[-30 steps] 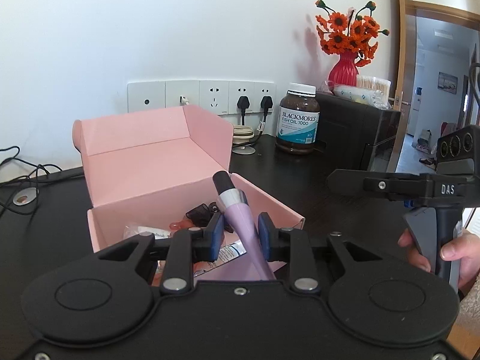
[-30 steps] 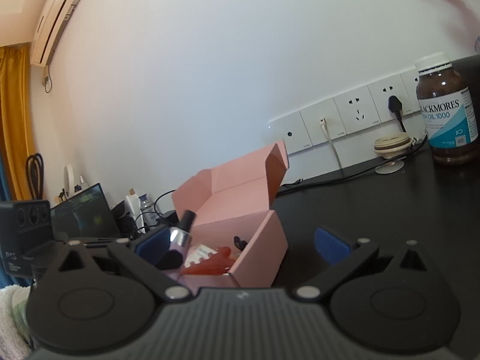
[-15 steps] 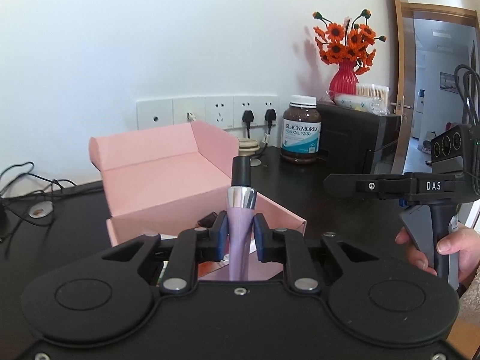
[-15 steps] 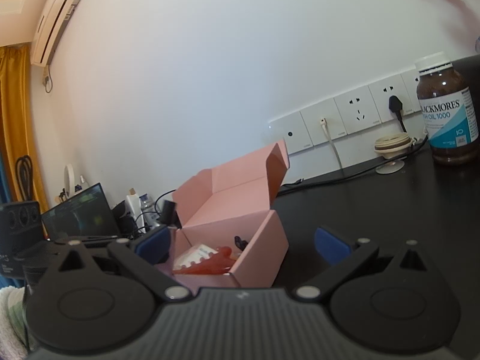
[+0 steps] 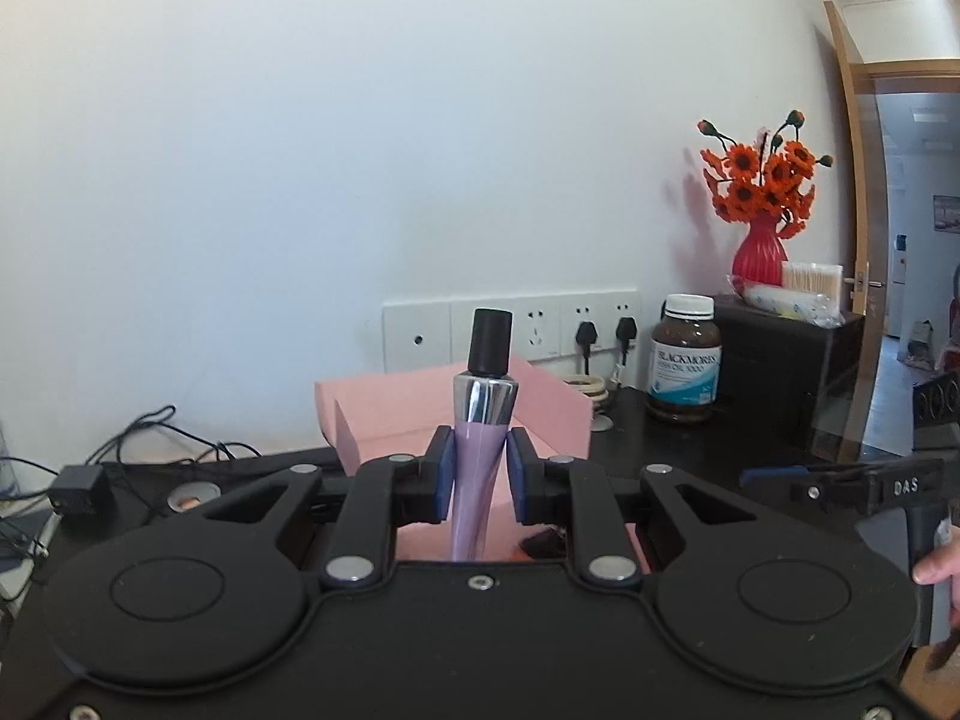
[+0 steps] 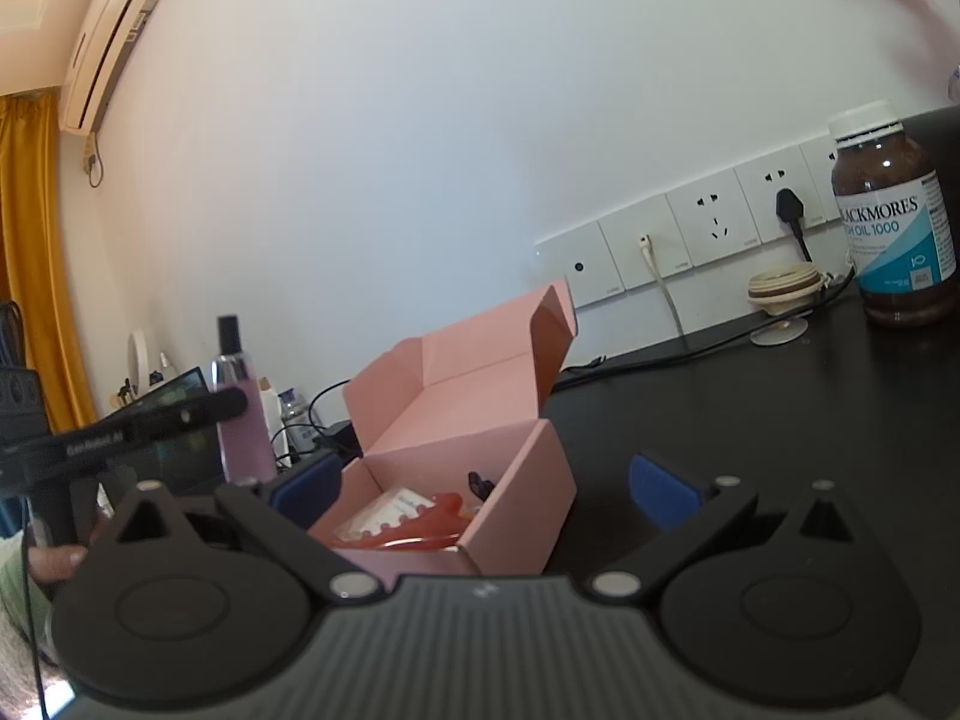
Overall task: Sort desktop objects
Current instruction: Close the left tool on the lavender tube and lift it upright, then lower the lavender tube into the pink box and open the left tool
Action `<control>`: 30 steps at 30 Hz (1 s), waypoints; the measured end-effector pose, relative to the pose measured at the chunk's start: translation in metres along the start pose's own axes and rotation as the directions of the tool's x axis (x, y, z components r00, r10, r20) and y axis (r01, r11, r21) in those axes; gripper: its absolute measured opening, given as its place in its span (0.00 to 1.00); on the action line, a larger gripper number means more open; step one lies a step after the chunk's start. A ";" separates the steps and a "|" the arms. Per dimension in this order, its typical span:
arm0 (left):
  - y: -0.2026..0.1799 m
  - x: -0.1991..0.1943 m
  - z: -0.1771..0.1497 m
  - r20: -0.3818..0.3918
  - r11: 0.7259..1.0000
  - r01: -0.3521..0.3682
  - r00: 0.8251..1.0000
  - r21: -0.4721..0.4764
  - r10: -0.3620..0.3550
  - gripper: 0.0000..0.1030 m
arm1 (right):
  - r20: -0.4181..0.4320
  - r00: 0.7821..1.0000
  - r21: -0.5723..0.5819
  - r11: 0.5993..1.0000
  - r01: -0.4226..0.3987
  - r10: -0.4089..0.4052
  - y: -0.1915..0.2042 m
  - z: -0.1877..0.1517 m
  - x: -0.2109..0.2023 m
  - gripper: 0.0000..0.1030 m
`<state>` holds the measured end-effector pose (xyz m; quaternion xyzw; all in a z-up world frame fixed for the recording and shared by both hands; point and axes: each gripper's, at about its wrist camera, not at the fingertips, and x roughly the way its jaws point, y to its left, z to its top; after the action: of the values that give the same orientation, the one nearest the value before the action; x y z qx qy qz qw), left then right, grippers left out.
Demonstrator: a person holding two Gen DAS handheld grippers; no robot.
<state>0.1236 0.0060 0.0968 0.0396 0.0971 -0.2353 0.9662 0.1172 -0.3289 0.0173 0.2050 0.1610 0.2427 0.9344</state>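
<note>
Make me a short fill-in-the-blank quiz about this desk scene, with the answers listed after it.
1. The left gripper is shut on a purple ____ with a black cap.
2. The right gripper holds ____.
3. The open cardboard box is ____ in colour.
4. The vase holds ____ flowers.

Answers: bottle; nothing; pink; orange

Black bench [image 6: 750, 408] against the wall. Directly on it: open pink box [image 6: 480, 468] near the middle, brown fish-oil bottle [image 6: 894, 222] at the back right, a small cream round thing [image 6: 783, 288] beside it, and cables [image 5: 162, 438] at the back left.
</note>
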 end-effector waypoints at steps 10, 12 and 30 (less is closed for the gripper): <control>-0.011 0.024 -0.014 -0.068 0.999 0.025 0.997 0.023 -0.023 0.18 | 0.002 1.000 0.002 1.000 -0.001 0.001 0.000 0.000 -0.001 0.99; -0.013 0.028 -0.019 -0.088 0.999 0.033 0.996 0.025 -0.030 0.18 | 0.001 1.000 0.002 1.000 -0.002 0.002 0.000 0.000 -0.001 0.99; -0.002 0.047 -0.027 -0.144 0.999 0.026 0.989 0.035 -0.020 0.18 | 0.002 1.000 -0.001 1.000 -0.003 0.003 0.000 0.000 -0.003 0.99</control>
<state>0.1589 -0.0137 0.0606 0.0730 0.1624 -0.2448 0.9531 0.1141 -0.3302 0.0181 0.2051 0.1595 0.2441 0.9343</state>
